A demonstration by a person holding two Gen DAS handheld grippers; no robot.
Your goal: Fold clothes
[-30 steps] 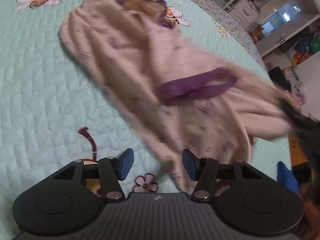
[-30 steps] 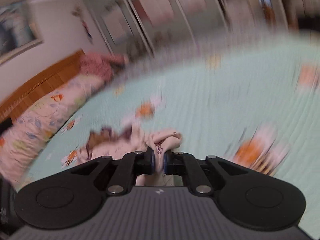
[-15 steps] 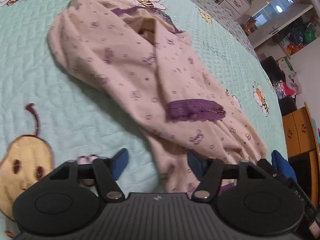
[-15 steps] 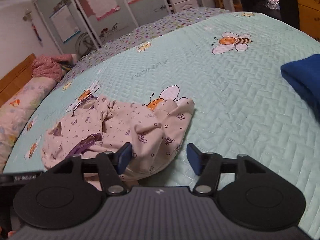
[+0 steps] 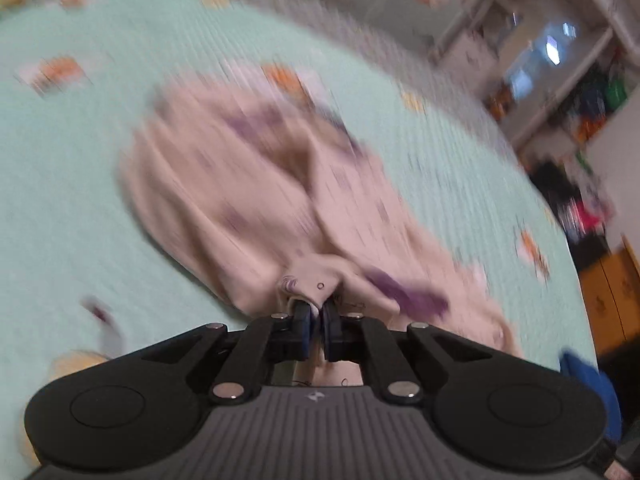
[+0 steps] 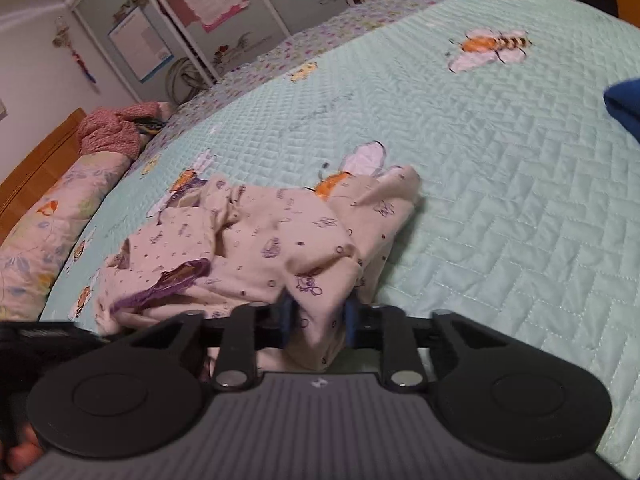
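A pale pink garment point(image 5: 240, 184) with small purple prints and purple trim lies crumpled on the mint quilted bedspread point(image 5: 80, 140). My left gripper point(image 5: 316, 312) is shut on a near edge of it, the cloth pulled up into a peak at the pads; this view is blurred by motion. In the right wrist view the same garment point(image 6: 260, 232) lies in a heap on the bedspread point(image 6: 500, 200). My right gripper point(image 6: 318, 312) has a thick fold of it between its blue pads; its jaws are closing and the cloth fills the gap.
A dark blue cloth point(image 6: 624, 104) lies at the right edge of the bed. A floral pillow point(image 6: 52, 216) and a reddish bundle point(image 6: 112, 132) sit by the wooden headboard at left. Wardrobe doors point(image 6: 200, 8) stand beyond the bed.
Both grippers stood open half a second ago. The left has shut on the garment's near edge and lifted it. The right has narrowed onto a fold of the garment.
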